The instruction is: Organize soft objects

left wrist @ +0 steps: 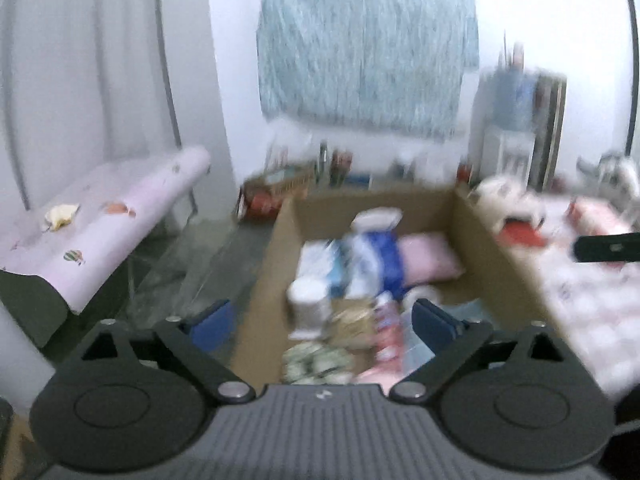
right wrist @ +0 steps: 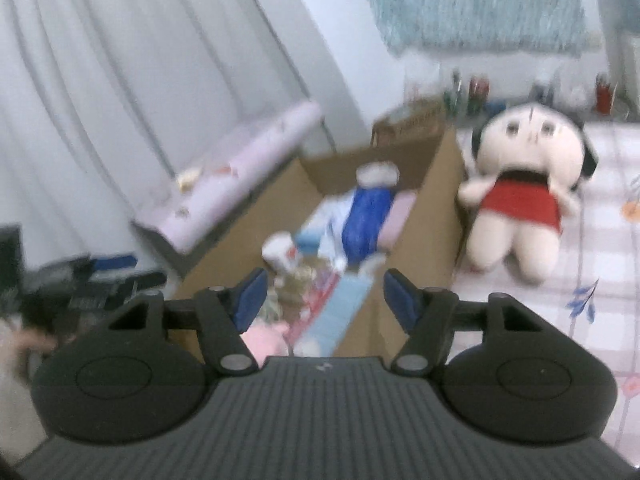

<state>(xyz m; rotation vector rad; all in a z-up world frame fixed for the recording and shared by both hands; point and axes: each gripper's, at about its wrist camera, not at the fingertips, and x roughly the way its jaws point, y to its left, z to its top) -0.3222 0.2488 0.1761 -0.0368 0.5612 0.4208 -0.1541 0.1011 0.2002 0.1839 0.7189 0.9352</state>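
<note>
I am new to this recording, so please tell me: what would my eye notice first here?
First, the plush doll in a red dress, lying on the patterned bedding just right of the cardboard box. Next, the box itself, crowded with soft packs, among them a blue one.

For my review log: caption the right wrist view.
Open right gripper over brown cardboard box of soft items; red-dressed plush doll lies beside it.

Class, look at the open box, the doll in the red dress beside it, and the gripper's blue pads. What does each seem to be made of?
Box: corrugated cardboard by its look, matte brown with thin folded walls.
Doll: plush fabric, probably stuffed; rounded limbs, soft matte surface.
Blue pads on the right gripper: likely rubber or soft plastic, smooth; blur leaves that open.
</note>
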